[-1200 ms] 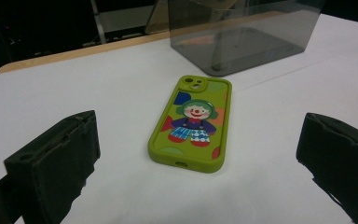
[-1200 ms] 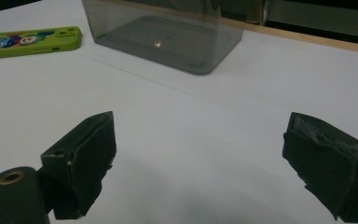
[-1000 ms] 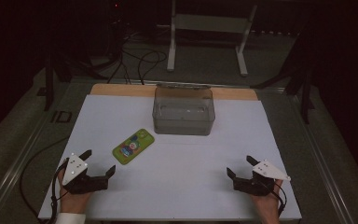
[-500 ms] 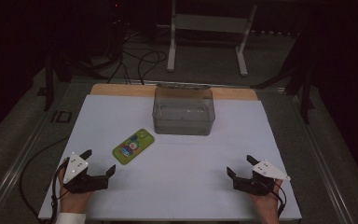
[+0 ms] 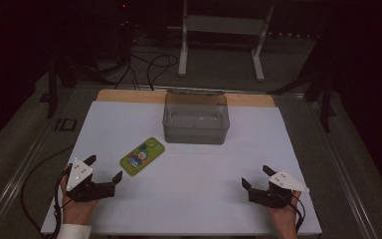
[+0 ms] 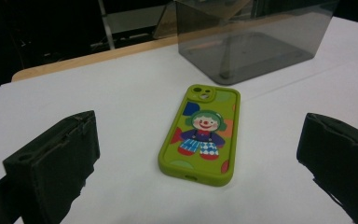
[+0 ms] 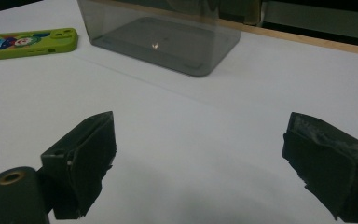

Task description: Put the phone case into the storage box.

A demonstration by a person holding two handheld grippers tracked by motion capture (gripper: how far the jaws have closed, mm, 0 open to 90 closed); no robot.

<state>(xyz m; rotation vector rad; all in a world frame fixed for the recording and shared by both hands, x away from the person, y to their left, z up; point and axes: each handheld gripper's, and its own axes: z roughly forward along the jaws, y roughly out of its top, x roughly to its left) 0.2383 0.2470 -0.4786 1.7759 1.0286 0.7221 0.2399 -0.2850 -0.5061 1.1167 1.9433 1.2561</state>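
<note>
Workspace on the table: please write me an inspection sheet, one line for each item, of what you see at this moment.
Surface: white table, wooden strip along its far edge.
Job's things: green phone case with clown picture lies flat, face up, in front of the left gripper; smoky clear box stands open-topped beyond it, nothing seen inside.
Clutter: nothing seen.
Grippers: left gripper and right gripper rest near the table's near edge, jaws wide open, holding nothing.
Cables: one cable trails from the left gripper off the table's left side; more lie on the floor behind.
Surroundings: dark; white frame stand behind the table.
</note>
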